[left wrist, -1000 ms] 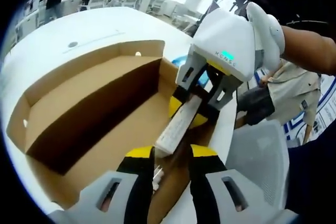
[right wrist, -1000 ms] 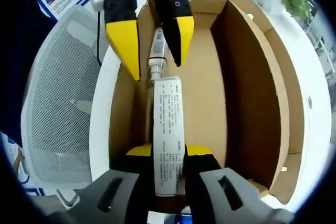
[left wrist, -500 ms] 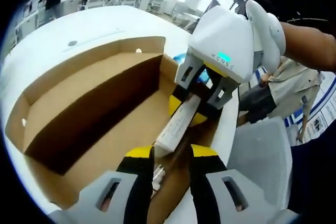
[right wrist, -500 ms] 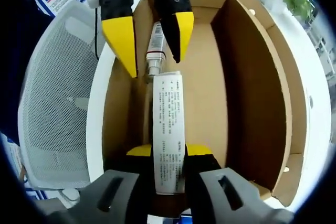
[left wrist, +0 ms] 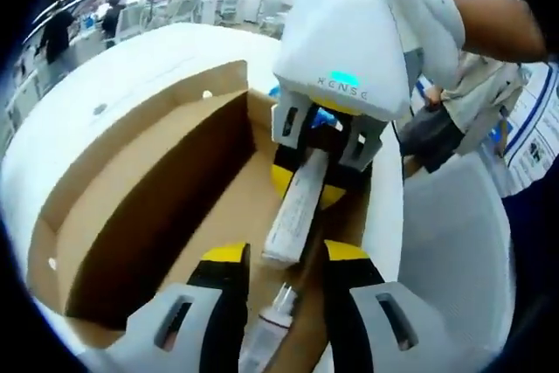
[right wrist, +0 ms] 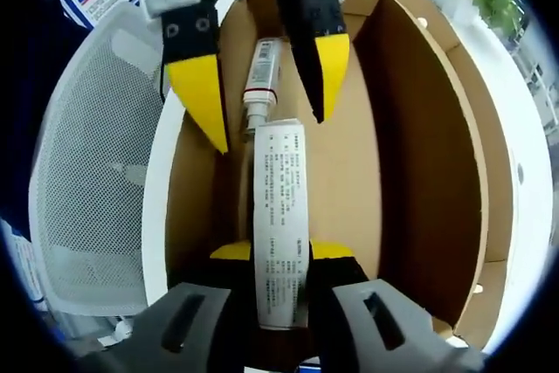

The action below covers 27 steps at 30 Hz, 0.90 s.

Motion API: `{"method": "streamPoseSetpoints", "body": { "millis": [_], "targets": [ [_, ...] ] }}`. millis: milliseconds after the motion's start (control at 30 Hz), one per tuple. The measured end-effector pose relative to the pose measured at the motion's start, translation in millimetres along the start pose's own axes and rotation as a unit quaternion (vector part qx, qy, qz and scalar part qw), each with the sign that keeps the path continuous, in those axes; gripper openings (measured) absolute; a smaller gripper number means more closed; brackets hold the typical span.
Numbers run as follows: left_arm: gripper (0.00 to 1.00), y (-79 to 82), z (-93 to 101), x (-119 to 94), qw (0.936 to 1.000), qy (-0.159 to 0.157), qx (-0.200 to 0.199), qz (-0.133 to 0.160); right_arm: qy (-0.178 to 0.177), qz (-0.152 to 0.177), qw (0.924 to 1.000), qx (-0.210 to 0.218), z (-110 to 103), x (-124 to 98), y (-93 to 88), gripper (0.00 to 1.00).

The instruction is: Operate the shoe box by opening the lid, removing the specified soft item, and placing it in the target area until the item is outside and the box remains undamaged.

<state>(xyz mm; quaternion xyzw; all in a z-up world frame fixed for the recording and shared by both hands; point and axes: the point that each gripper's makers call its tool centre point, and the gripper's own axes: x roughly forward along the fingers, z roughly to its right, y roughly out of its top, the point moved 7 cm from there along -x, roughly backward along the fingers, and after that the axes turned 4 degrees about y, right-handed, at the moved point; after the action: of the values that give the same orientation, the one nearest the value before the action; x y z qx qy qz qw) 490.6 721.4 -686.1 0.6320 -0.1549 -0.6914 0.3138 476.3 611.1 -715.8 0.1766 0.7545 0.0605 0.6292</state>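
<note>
Inside shoe box, right hand-held gripper clamping white carton, left hand-held gripper released astride tube

White tube — in right tongs

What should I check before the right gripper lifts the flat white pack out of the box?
1. Lid open: ok, the box is open at the top.
2. Right gripper shut on the pack: ok, jaws clamp its near end.
3. Left gripper clear of the pack: ok, open, straddling the tube without clamping it.
4. Tube apart from the pack: cannot tell, its tip meets the pack's far end.
5. Box undamaged: ok, no tears or crushed walls in sight.
6. Target area: cannot tell, none is marked on the table.
</note>
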Motion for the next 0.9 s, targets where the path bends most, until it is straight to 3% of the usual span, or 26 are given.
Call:
{"method": "streamPoseSetpoints", "body": {
  "millis": [267, 500, 900],
  "targets": [
    [0.29, 0.0, -3.5, 17, 0.9988, -0.019, 0.045, -0.009, -0.003, 0.008, 1.0000, 0.002, 0, 0, 0.0, 0.19],
    [0.19, -3.0, -1.7, 25, 0.9963, -0.030, 0.081, -0.004, -0.003, 0.013, 0.9999, 0.010, 1, 1, -0.3, 0.19],
    [0.17, 5.6, 0.2, 11, 0.9942, -0.032, 0.101, 0.022, -0.001, 0.039, 0.9991, 0.016, -3, -14, 1.7, 0.19]
  ]
}}
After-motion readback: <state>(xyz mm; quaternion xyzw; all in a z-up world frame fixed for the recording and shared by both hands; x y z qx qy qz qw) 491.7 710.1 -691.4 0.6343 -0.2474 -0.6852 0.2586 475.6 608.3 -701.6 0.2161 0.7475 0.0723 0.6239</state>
